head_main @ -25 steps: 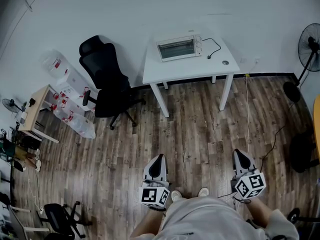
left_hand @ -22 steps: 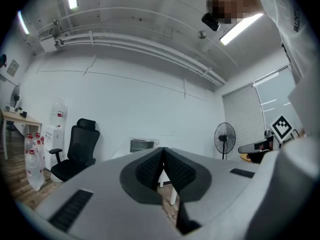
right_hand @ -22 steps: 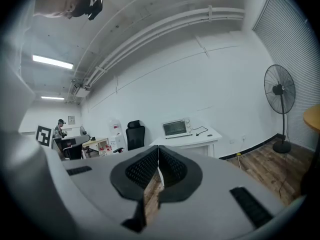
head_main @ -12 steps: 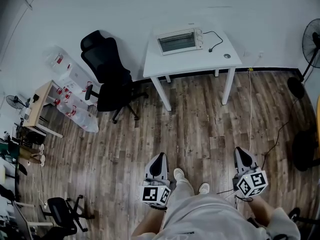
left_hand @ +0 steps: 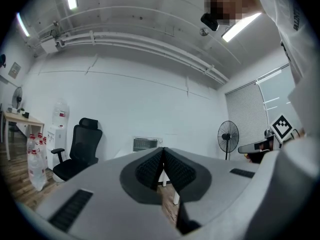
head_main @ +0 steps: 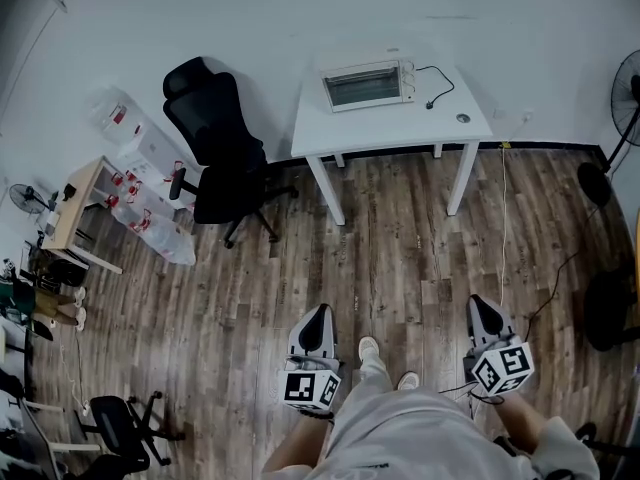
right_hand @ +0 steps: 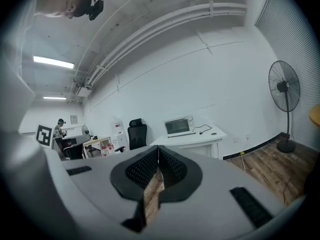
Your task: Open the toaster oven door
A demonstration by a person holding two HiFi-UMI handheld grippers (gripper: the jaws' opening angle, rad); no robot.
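left gripper (head_main: 316,330) and right gripper (head_main: 484,317) held level before the body, side by side, jaws together, empty

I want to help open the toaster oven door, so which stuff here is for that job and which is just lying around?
For the job:
- toaster oven, door shut, on the white table
- left gripper and right gripper, both shut and empty

Just lying around:
- black office chair
- standing fan
- water bottles
- small wooden table

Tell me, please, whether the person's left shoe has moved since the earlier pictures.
Yes. The left shoe has stepped forward, toward the white table: it now lies ahead of the right shoe, whereas a second ago the two were side by side.
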